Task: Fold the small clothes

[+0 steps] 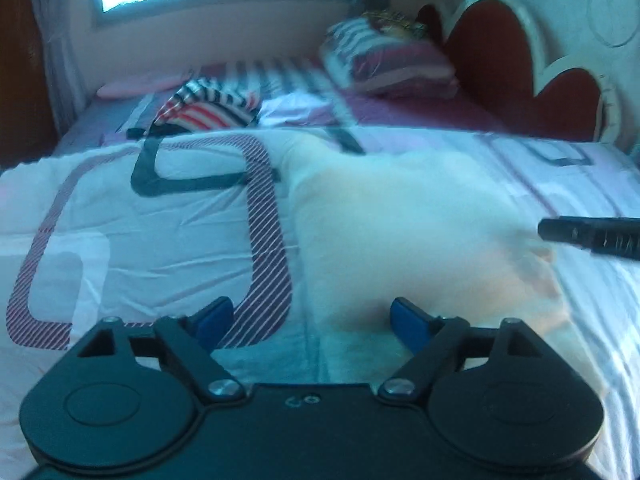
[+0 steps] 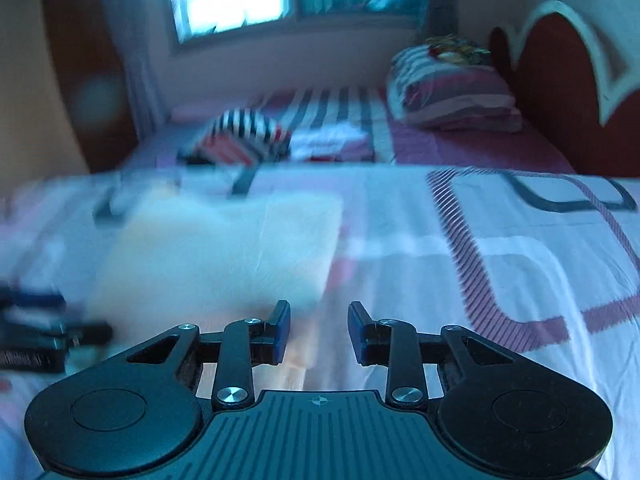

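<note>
The left gripper (image 1: 310, 322) is hanging wide open with nothing between its blue pads, over the near edge of a white garment (image 1: 404, 216) that is lying flat on the patterned bedspread (image 1: 120, 216). The right gripper (image 2: 319, 330) is standing narrowly parted and empty, just off that garment's right edge, while a striped garment (image 1: 208, 106) is lying crumpled farther back, well apart from the pillow (image 1: 384, 60).
</note>
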`<state>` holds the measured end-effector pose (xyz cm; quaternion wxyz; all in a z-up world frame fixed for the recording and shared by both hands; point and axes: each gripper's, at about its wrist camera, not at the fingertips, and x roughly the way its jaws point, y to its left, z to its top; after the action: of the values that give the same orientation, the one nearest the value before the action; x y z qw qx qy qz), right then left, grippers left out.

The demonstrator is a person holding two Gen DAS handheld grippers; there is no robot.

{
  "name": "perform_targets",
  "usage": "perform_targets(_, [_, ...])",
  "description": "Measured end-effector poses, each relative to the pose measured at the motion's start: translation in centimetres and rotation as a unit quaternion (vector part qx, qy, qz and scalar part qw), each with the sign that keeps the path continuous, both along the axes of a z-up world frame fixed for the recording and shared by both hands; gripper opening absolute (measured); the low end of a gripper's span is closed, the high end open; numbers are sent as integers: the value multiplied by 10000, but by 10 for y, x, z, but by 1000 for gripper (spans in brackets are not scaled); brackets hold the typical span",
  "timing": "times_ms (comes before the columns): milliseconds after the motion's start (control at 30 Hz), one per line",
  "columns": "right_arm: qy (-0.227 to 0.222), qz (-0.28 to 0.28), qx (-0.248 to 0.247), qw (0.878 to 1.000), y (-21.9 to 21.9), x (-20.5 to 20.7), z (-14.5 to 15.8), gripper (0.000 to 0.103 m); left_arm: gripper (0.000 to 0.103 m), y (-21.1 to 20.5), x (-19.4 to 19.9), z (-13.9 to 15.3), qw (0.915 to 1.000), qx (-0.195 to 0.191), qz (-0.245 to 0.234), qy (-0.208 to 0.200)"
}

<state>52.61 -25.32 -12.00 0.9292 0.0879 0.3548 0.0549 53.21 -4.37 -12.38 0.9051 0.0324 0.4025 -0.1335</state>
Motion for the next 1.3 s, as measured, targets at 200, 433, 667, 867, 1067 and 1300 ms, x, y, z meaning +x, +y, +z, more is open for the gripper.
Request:
perform_targets(200, [261,223,1313,9907,-30,-7,5,64,92,19,4,4,9959,-873,36,235])
perform_targets(433, [671,280,1967,9778,-39,5,-11,65,82,25,27,-13,9845,-1562,63,799])
perform_targets(667, [829,229,2517,9640,-55,12,-30,65,75,32,40,-30,9754,-1920,31,1080])
perform_targets(867, [950,467,3059,9462,-56,18,-38,64,62,30,56,-36,9625,-2384,-25,1297])
perform_targets(1067, [802,513,2907,9521,-56,17,-36,60,63,17,64,-38,9645,-2280,-149,1321])
perform_targets(1300, [695,835,1744,9787,-16,20,-22,45,48,-2,59,-31,9795,-1700,-218,1062])
